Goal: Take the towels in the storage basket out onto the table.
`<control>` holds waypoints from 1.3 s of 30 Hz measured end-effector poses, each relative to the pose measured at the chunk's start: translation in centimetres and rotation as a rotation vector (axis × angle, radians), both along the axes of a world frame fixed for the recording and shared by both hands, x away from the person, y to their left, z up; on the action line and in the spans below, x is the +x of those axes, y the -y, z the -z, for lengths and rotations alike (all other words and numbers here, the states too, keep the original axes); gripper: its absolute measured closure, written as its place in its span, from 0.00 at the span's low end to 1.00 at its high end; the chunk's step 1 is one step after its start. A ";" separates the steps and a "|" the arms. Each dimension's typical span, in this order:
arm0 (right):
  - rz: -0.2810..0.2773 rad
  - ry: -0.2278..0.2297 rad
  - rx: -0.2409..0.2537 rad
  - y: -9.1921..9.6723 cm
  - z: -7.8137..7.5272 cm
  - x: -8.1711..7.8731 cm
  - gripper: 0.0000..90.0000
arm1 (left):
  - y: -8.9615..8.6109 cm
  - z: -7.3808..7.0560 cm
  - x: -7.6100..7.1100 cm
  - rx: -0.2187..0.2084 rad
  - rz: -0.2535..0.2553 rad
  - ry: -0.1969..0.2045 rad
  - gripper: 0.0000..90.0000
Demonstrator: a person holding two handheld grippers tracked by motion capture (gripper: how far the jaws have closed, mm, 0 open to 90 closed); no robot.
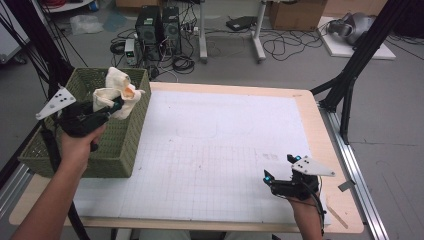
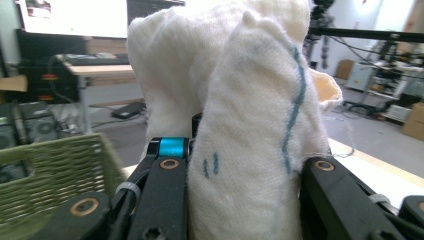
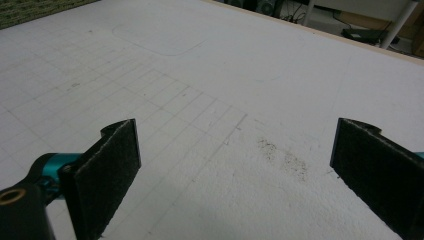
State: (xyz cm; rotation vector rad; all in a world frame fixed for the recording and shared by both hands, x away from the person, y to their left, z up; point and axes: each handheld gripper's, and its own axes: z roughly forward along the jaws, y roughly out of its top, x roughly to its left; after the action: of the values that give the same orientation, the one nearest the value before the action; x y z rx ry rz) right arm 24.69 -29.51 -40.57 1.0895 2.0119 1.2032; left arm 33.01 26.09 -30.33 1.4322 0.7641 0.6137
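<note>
No brand or label readable anywhere; the only marks are blue pen strokes on the cloth (image 2: 250,125), a wavy line and two short ticks. Cloth is off-white, soft, bunched into a thick roll, w/ an orange-ish patch showing from the high view. Left gripper (image 1: 116,106) clamps it between its jaws, held up over the green woven basket (image 1: 120,150) at the table's left edge. Right gripper (image 1: 281,167) rests low near the front right of the white grid mat (image 1: 220,145), jaws spread wide, nothing between them.
</note>
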 end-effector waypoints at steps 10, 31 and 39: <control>0.000 0.005 -0.001 0.0 -0.1 0.0 0.06 | 4.8 0.7 -0.4 0.013 0.119 0.000 0.77; 0.008 0.005 -0.008 0.3 0.0 -0.1 0.06 | 15.2 6.6 0.0 0.077 0.278 -0.103 0.75; 0.004 -0.002 -0.008 0.2 0.1 0.0 0.06 | 20.0 10.0 0.6 0.191 0.318 -0.176 0.72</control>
State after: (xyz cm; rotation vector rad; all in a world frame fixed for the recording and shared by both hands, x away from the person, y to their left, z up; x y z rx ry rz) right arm 24.73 -29.70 -40.67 1.0913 2.0137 1.1916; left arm 33.63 6.13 -40.36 1.7588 0.6070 0.3232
